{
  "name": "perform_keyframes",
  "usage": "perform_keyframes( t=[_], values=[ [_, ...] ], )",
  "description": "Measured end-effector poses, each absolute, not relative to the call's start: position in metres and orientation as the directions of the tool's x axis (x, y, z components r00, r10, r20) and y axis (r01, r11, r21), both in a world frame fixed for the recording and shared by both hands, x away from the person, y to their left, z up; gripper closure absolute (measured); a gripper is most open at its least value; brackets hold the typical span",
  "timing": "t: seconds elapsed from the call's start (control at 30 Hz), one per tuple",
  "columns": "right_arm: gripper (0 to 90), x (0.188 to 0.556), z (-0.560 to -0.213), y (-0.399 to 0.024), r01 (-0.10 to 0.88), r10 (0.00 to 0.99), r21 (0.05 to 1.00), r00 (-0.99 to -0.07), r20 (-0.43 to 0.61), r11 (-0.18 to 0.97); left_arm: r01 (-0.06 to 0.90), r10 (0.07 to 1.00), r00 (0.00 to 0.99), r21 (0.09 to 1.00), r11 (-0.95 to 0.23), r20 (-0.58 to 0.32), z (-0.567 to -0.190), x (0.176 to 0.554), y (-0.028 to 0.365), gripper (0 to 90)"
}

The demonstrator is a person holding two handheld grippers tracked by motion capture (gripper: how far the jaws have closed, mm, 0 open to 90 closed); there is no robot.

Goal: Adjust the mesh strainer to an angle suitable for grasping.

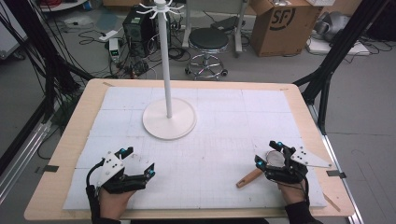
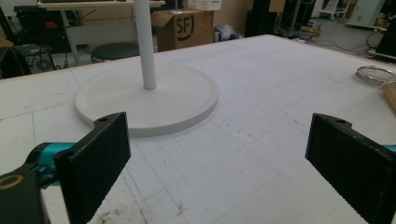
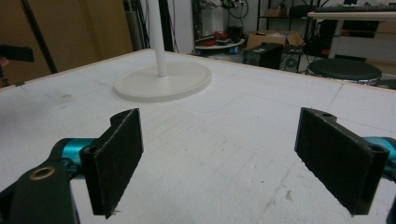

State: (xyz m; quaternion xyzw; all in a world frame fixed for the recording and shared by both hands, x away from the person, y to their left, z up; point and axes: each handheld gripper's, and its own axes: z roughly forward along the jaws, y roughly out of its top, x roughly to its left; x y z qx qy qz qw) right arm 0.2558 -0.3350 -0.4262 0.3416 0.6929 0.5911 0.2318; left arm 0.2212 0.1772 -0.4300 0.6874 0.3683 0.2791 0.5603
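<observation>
A: Where are the two tongs at this moment?

B: In the high view the left tongs (image 1: 137, 161) are in the lower left of the frame and the right tongs (image 1: 267, 153) are in the lower right. A hand holds each of them, coming in from the bottom edge. Both rest low over the white mat (image 1: 224, 140) that covers the desk (image 1: 74, 135).

A: Are they open or closed?

B: Both are open wide. In the left gripper view and in the right gripper view the two black jaws stand far apart, and between them I see the bare mat and nothing gripped.

A: And the thing they work with?

B: It is a small sieve with a wooden handle (image 1: 249, 178). In the high view it lies on the mat in the lower right, just beside the right tongs. The handle points toward the lower left, and the round metal ring (image 1: 275, 157) is partly hidden under the tongs. In the left gripper view the ring (image 2: 376, 73) appears at the right edge, well apart from those jaws.

A: What else stands on the desk?

B: A white stand (image 1: 169, 116) with a round base and a tall pole, in the upper middle of the high view, well apart from both tongs.
</observation>
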Motion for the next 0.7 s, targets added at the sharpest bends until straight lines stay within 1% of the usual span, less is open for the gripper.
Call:
perform_keyframes(
  t=[0.23,0.27,0.33,0.37,0.43,0.47,0.53,0.6,0.7],
  values=[
    [16.4,0.253,-0.423,-0.34,0.211,0.767,0.976,-0.635,0.092,0.058,0.193,0.819,0.573,0.976,-0.101,-0.029,-0.43,0.221,0.177,7.2],
    [18.7,0.253,-0.423,-0.341,0.216,0.769,0.975,-0.632,0.095,0.057,0.194,0.82,0.572,0.976,-0.101,-0.029,-0.43,0.221,0.177,7.2],
    [37.4,0.252,-0.422,-0.344,0.228,0.771,0.972,-0.628,0.103,0.056,0.197,0.821,0.57,0.975,-0.1,-0.031,-0.431,0.22,0.177,7.2],
    [40.7,0.252,-0.421,-0.345,0.232,0.777,0.971,-0.621,0.104,0.055,0.197,0.822,0.568,0.975,-0.099,-0.031,-0.431,0.22,0.177,7.2],
    [53.2,0.254,-0.422,-0.348,0.261,0.775,0.964,-0.62,0.123,0.056,0.198,0.821,0.57,0.975,-0.098,-0.033,-0.431,0.22,0.178,7.2],
    [55.6,0.255,-0.422,-0.349,0.286,0.778,0.957,-0.612,0.143,0.049,0.198,0.82,0.571,0.975,-0.098,-0.033,-0.431,0.22,0.178,7.2],
    [65.7,0.259,-0.423,-0.352,0.34,0.773,0.94,-0.603,0.195,0.028,0.199,0.82,0.572,0.975,-0.099,-0.034,-0.431,0.22,0.178,7.2],
    [76.2,0.261,-0.423,-0.354,0.362,0.778,0.932,-0.595,0.203,0.034,0.202,0.82,0.571,0.975,-0.097,-0.037,-0.431,0.22,0.177,7.2],
    [86.8,0.263,-0.423,-0.354,0.384,0.77,0.922,-0.602,0.211,0.047,0.203,0.819,0.573,0.975,-0.095,-0.039,-0.432,0.221,0.177,7.2]
  ],
)
